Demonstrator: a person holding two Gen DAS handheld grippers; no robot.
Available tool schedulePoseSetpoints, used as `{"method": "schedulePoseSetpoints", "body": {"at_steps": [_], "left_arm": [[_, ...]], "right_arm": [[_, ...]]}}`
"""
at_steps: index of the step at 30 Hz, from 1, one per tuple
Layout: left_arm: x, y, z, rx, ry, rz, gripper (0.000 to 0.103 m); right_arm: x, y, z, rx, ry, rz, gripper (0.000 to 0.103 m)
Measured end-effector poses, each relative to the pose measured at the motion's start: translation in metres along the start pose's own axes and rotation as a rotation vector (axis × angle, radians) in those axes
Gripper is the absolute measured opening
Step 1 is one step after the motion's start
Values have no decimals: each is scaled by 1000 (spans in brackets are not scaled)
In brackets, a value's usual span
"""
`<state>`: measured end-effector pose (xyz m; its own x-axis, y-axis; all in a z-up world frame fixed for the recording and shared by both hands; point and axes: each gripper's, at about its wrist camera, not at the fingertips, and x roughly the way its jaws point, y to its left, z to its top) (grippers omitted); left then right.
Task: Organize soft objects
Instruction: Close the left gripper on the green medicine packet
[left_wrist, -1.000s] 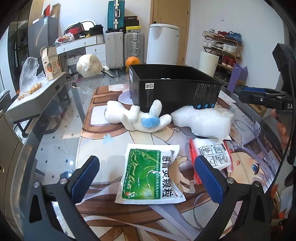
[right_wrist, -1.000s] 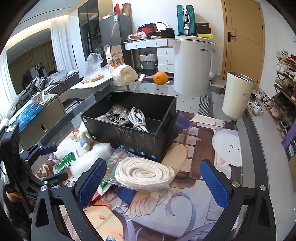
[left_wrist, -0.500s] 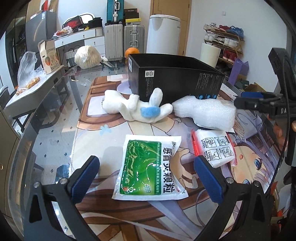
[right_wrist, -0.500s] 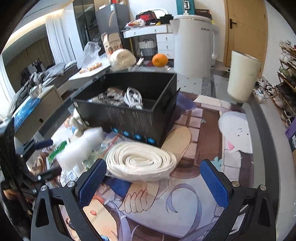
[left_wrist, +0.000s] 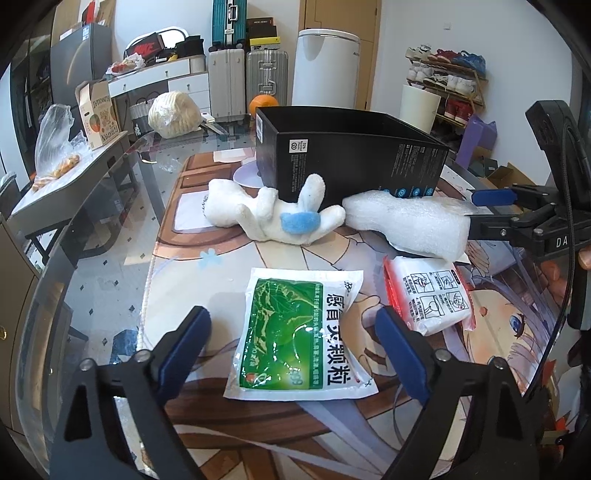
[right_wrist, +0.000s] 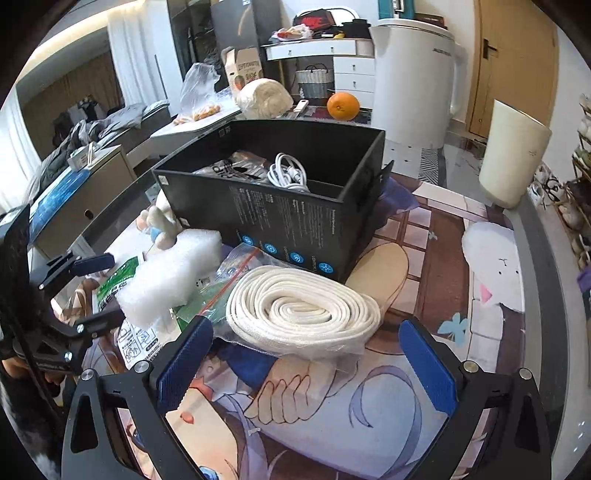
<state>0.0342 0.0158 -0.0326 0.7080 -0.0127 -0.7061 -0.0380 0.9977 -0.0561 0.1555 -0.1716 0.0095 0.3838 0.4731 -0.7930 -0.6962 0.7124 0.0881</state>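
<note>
My left gripper (left_wrist: 291, 345) is open, low over a green and white sachet (left_wrist: 297, 334) that lies between its fingers. Behind it lie a white plush rabbit (left_wrist: 273, 214), a white foam roll (left_wrist: 406, 223) and a white packet in a red-edged bag (left_wrist: 430, 295). My right gripper (right_wrist: 304, 356) is open just in front of a bagged coil of white rope (right_wrist: 303, 308). The black box (right_wrist: 273, 192) behind holds a white cable (right_wrist: 286, 173) and dark packets. The foam roll (right_wrist: 170, 275) also shows left of the rope.
The table has a printed cartoon mat (right_wrist: 369, 406) under glass. An orange (right_wrist: 342, 106) and a wrapped white bundle (right_wrist: 263, 98) sit at the far end. A white bin (right_wrist: 413, 74) and cream bin (right_wrist: 513, 155) stand beyond. The right gripper shows at the right edge of the left wrist view (left_wrist: 517, 210).
Both grippers have moved forward and lower. The sachet now sits between the left fingers, and the rope coil is closer to the right fingers. Both stay open.
</note>
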Motion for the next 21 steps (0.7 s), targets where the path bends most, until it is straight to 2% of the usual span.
{"method": "schedulePoseSetpoints", "body": {"at_steps": [2, 4, 12, 16, 21], "left_arm": [[0, -1, 0, 8, -1, 1, 83], [0, -1, 0, 11, -5, 1, 75], [-1, 0, 0, 10, -22, 4, 54], [-1, 1, 0, 11, -26, 0, 49], [-1, 1, 0, 11, -29, -5, 49]], "right_arm": [[2, -1, 1, -12, 13, 10, 102], [2, -2, 2, -34, 19, 16, 102], [0, -4, 11, -222, 70, 59, 102], [12, -6, 17, -275, 117, 91, 102], [30, -6, 22, -321, 167, 149, 102]]}}
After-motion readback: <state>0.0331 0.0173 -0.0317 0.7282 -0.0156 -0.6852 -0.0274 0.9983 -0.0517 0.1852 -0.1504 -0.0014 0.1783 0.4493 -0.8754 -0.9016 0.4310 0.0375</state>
